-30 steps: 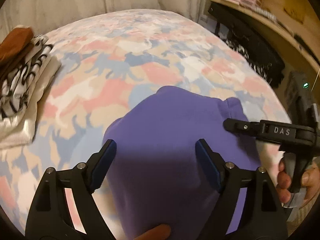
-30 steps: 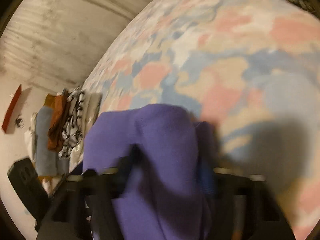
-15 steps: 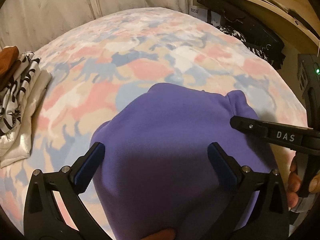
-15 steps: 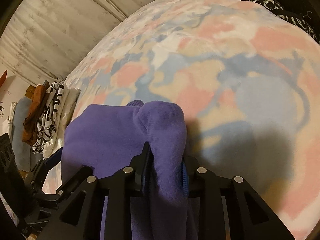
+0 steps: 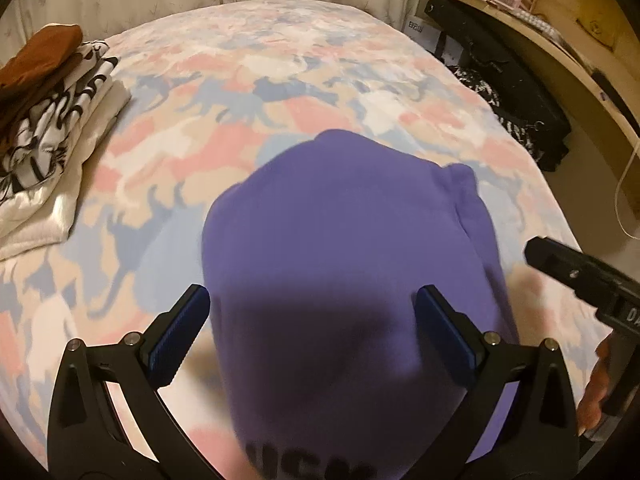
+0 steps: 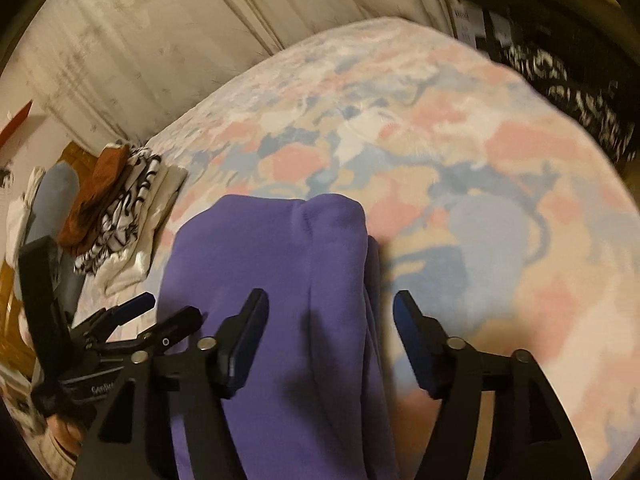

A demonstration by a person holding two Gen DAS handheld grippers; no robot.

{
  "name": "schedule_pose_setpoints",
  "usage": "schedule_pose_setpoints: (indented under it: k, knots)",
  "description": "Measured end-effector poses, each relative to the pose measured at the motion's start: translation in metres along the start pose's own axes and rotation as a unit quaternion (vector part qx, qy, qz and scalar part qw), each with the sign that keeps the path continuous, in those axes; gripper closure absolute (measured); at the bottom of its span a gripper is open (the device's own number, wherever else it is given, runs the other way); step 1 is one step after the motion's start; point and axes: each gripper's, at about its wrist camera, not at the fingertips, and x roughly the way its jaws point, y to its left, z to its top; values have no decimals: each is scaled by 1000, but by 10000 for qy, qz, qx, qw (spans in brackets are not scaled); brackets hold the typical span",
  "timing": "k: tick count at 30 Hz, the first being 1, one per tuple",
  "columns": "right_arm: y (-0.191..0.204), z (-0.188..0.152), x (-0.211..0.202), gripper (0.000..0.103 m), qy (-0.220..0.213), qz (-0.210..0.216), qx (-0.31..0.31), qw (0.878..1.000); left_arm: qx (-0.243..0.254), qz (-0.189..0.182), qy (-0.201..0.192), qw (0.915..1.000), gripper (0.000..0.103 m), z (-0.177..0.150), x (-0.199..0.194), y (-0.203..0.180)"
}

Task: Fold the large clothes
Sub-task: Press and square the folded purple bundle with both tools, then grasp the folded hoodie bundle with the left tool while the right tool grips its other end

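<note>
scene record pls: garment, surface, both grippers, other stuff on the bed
garment: purple sweatshirt, folded, lying on the bed
surface: bed cover, pastel pink, blue and cream print
left gripper: open, pads either side of the sweatshirt, not pressing
right gripper: open, jaws just opened off the sweatshirt's right fold
other: pile of folded clothes at the bed's left edge, brown one on top

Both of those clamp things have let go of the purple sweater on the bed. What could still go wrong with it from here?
1. The purple sweater looks thick and puffy; its right edge bulges, so the fold may spring open.
2. The right gripper, whose jaws have just been opening, and the open left gripper hang close over the cloth; a pad could snag it when pulling away.
3. It could slide on the fuzzy blanket.
</note>
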Motion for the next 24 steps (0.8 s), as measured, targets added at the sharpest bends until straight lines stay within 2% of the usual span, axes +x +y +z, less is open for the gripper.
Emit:
schedule_pose_setpoints:
  k: [3, 7, 10, 14, 19, 24]
  knots:
    - [10, -10, -29, 26, -106, -129, -180, 9997, -24, -4, -3, 10000, 1, -15, -17, 4]
    - [24, -26, -64, 23, -229, -287, -453, 9983, -297, -164, 14, 9994, 1, -30, -36, 13]
    - [34, -38, -86, 21, -282, -313, -581, 9974, -417, -438, 70, 9981, 1, -41, -51, 20]
    - [55, -60, -117, 16, -379, -437, -829, 9949, -383, -562, 21, 9977, 1, -57, -76, 23]
    - [80, -87, -152, 15, -498, -545, -1246, 9895, -299, -711, -41, 9970, 1, -77, -104, 21]
    - [99, -108, -175, 12, -454, -504, -1541, 9857, -236, -1043, 109, 9942, 1, -89, -120, 19]
